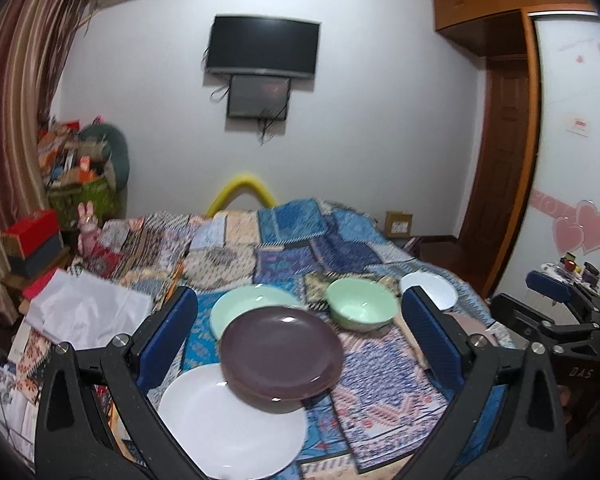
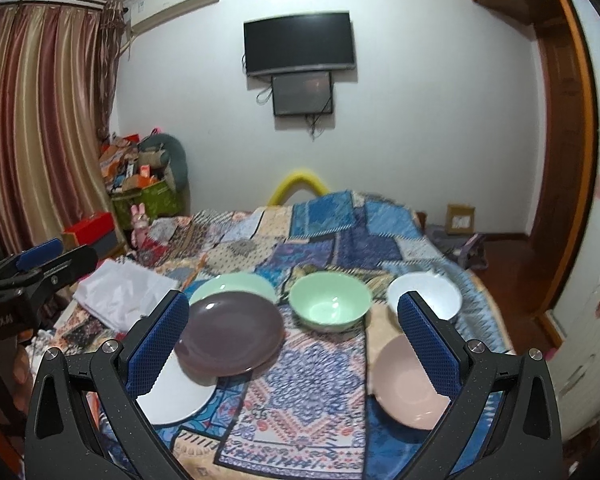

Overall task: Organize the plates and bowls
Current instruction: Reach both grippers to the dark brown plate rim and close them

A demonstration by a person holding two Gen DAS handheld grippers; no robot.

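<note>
Six dishes lie before us on the patchwork bedspread (image 2: 308, 240), three plates and three bowls, and we take them from the broadest down.

The white plate (image 1: 231, 424) is the widest and lies nearest us on the left. The purple plate (image 1: 281, 354) rests across its far edge and also overlaps the green plate (image 1: 239, 306) behind it, so the three already lean on one another in a loose, staggered pile. The pink bowl (image 2: 408, 392) sits alone on the right; the green bowl (image 2: 330, 300) stands in the middle, apart from the plates; the white bowl (image 2: 432, 292) sits behind the pink one, at the far right.

Our left gripper (image 1: 300, 332) hangs over the plates with its jaws spread wide and nothing between them. Our right gripper (image 2: 291, 336) is likewise released and empty, its fingers framing the stretch from plates to bowls.

We judge the sorting barely begun: neither tool holds anything, and no neat stack exists. The next move likely calls for closing on a rim, perhaps the purple plate's raised edge, and squaring it over the white one. Bowls would then nest, smaller into larger. The soft cloth may let a rim sink away from a pinch.
</note>
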